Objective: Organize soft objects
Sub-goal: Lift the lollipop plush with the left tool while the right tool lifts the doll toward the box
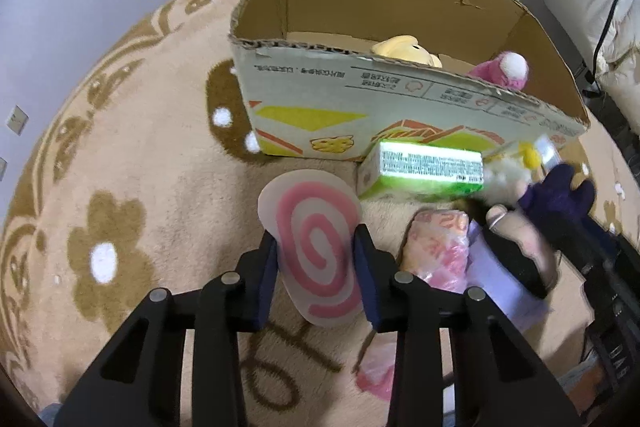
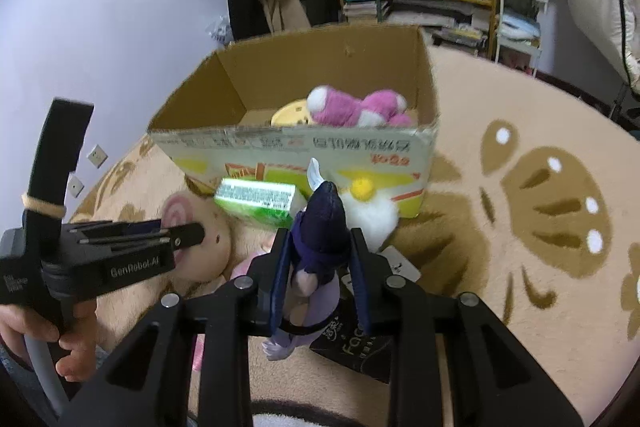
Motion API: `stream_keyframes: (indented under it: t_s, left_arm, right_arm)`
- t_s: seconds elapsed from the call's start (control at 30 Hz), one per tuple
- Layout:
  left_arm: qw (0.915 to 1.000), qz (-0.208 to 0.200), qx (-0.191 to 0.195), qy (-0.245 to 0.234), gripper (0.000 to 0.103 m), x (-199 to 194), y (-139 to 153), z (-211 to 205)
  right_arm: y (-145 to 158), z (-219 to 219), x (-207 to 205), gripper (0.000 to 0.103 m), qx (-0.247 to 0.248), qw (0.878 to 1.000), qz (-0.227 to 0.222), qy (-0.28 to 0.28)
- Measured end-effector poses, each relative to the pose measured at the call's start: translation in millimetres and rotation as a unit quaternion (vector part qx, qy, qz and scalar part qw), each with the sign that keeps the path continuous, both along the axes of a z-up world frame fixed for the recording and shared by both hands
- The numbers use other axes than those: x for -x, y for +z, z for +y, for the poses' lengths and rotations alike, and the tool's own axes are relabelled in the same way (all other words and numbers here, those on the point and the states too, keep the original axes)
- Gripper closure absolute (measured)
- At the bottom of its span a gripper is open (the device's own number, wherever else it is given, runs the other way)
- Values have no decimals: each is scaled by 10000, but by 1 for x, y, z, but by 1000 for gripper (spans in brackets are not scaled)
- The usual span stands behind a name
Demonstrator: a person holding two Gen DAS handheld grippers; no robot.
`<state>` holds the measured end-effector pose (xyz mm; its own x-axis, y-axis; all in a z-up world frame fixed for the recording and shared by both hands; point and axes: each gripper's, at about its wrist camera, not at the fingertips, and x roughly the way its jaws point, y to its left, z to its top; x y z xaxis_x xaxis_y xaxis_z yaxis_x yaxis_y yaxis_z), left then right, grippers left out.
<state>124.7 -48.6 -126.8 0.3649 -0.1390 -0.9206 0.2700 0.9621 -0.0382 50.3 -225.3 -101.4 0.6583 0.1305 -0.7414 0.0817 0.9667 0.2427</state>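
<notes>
My left gripper [image 1: 316, 247] is shut on a flat pink-and-white spiral plush [image 1: 316, 247], held above the rug in front of the cardboard box [image 1: 360, 99]. My right gripper [image 2: 320, 251] is shut on a dark purple plush figure [image 2: 320, 231], also in front of the box [image 2: 280, 147]; that plush shows blurred in the left wrist view [image 1: 560, 195]. Inside the box lie a yellow plush [image 1: 404, 49] and a pink-and-white plush [image 2: 352, 107]. A white plush with a yellow pompom [image 2: 368, 207] lies against the box front.
A green-and-white carton [image 1: 424, 171] lies on the beige flowered rug [image 1: 120, 187] against the box. Pink plastic packets [image 1: 440, 251] and a dark packet [image 2: 352, 347] lie near the grippers. Shelves, hanging clothes and a white cart stand behind the box.
</notes>
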Motion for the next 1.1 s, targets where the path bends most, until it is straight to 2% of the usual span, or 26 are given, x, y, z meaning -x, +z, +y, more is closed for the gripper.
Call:
stream_keyframes:
  t_s: [0.33,0.53,0.77,1.1]
  left_arm:
    - [9984,-557,-16,-47,70,23,39,3]
    - [9924,-1227,-60,42,70,42,69,9]
    - [9789,-2007,-40,374,71,47,102,24]
    - [9526,-3026,125,300,71,53,142,21]
  right_arm:
    - [44,-5,25,73,410,9945,-922,-278]
    - [70,-4,34,73,686,9862,-1455,-384]
    - [92,-5,34,74,813,9777,-1871,-506]
    - [105,-11,19,73,856,9714,-2144,-550]
